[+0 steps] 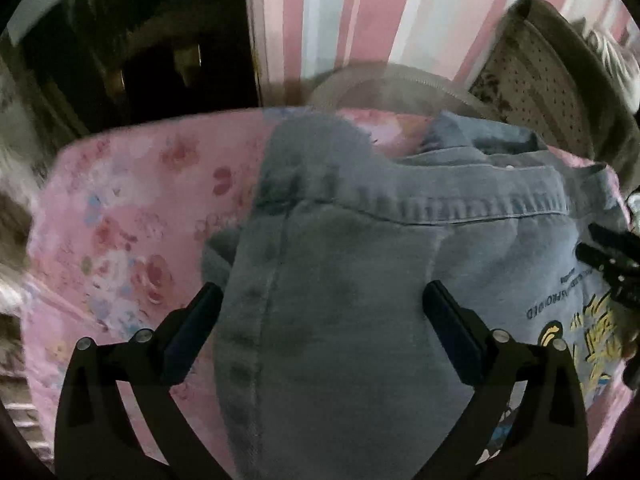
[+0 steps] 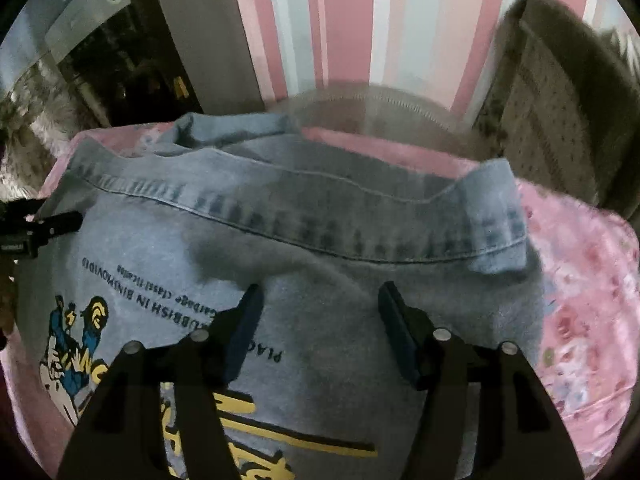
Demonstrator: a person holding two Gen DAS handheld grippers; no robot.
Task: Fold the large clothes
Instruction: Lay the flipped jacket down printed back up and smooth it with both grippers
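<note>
Your left gripper [image 1: 322, 328] and right gripper [image 2: 320, 328] hung open, empty | pale blue printed denim jacket [image 2: 320, 216] lay on pink floral sheet [image 2: 592, 292] | you needed even, symmetric edge grips.

Both wrist views are dim and indoor-lit, with soft, even light that seems to fall from above and leaves no glare. The denim jacket [image 1: 360, 280] carries a broad, soft-edged grey shadow at the centre of each frame, between the fingers [image 1: 198, 332]. Motion blur smears most of each picture: the striped wall [image 2: 360, 32] along the top and the floral cover [image 1: 120, 240] are streaked, while the jacket's stitched seam stays fairly crisp. Fisheye distortion bends straight lines near the rim, and the corners fall to black. The upper left of the left view is almost unreadably dark.
</note>
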